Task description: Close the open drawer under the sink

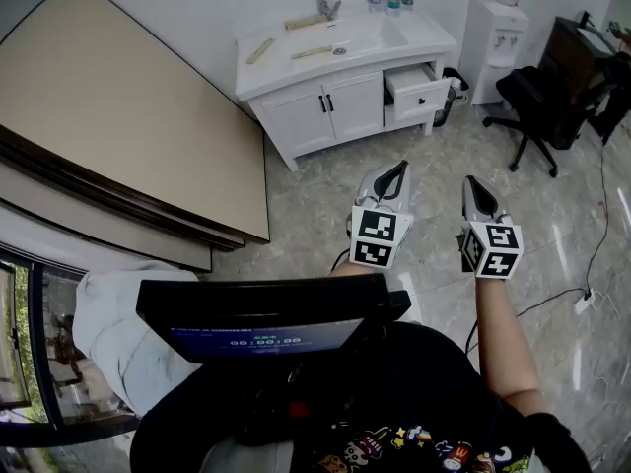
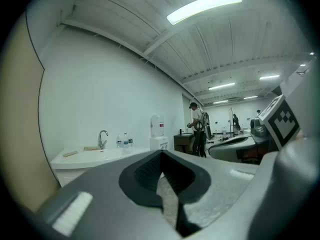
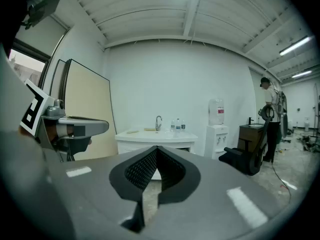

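Under sink (image 1: pixel 367 30) | drawer (image 1: pixel 418 85) open | contents too small to tell

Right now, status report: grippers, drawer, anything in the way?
Left gripper and right gripper shut, empty, well short of the vanity. Drawer open, untouched. Office chair off right of the path.

Head camera is looking steeply down from over the person's chest, catching left gripper (image 1: pixel 397 168) and right gripper (image 1: pixel 470 181) close below and the sink (image 1: pixel 340 42) far across the floor. Each gripper camera is riding behind its own jaws, facing roughly level at that sink from well back. All 3 views are sharing sink and water dispenser (image 1: pixel 498 28).
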A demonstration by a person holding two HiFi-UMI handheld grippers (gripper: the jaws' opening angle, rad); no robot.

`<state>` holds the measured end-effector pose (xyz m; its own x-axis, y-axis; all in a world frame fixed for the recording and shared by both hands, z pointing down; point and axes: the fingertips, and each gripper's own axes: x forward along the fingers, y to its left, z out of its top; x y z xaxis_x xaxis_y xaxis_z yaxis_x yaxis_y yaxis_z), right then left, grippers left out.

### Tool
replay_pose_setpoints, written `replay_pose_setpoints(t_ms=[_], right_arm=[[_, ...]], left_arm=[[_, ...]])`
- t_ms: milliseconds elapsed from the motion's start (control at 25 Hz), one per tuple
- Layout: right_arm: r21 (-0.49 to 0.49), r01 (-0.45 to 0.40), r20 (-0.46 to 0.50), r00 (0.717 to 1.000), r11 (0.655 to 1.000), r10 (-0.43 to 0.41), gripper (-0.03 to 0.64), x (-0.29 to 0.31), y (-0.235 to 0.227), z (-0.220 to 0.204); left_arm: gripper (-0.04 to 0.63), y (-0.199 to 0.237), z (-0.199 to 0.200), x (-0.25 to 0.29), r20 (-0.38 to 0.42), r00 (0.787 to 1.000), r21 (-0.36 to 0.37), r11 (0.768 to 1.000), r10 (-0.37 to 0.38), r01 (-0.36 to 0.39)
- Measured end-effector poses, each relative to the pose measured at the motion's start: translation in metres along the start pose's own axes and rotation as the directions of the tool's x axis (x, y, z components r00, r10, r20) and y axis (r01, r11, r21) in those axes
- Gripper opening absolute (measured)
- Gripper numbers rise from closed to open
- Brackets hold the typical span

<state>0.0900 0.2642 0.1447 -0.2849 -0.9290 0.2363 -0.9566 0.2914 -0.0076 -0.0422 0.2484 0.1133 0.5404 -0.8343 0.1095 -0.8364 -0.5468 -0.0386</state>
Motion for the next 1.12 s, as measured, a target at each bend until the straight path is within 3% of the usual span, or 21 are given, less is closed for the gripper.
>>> replay_pose_setpoints(t_ms=[440,640,840,1120], right_arm=[[-0.022,-0.062,0.017,0.998,0.998,0.062,0.023,0.038,-0.047,-0.006],[-0.007,-0.098,0.016,0.995,0.995,0.098,0.025,0.103,-0.081,-0.021],[0.004,-0.098,-0.002,0.995,0.995,0.098,0.025,0.221,-0.094,-0.038],[0.044,-0.023,-0.034,0.999,0.999,0.024,0.026,0.378,-0.126,-0.03]], left_arm=[[0.0,0.0,-0.011,0.056,0.005,0.999,-0.005,0.999,0.05,-0.05],[0.0,0.01,-0.025,0.114,0.002,0.998,0.003,0.998,0.067,-0.067],[0.0,0.077,-0.048,0.203,0.002,0.998,0.009,0.998,0.058,-0.058],[0.0,0.179,-0.071,0.353,-0.004,1.0,-0.005,1.0,-0.014,0.014]])
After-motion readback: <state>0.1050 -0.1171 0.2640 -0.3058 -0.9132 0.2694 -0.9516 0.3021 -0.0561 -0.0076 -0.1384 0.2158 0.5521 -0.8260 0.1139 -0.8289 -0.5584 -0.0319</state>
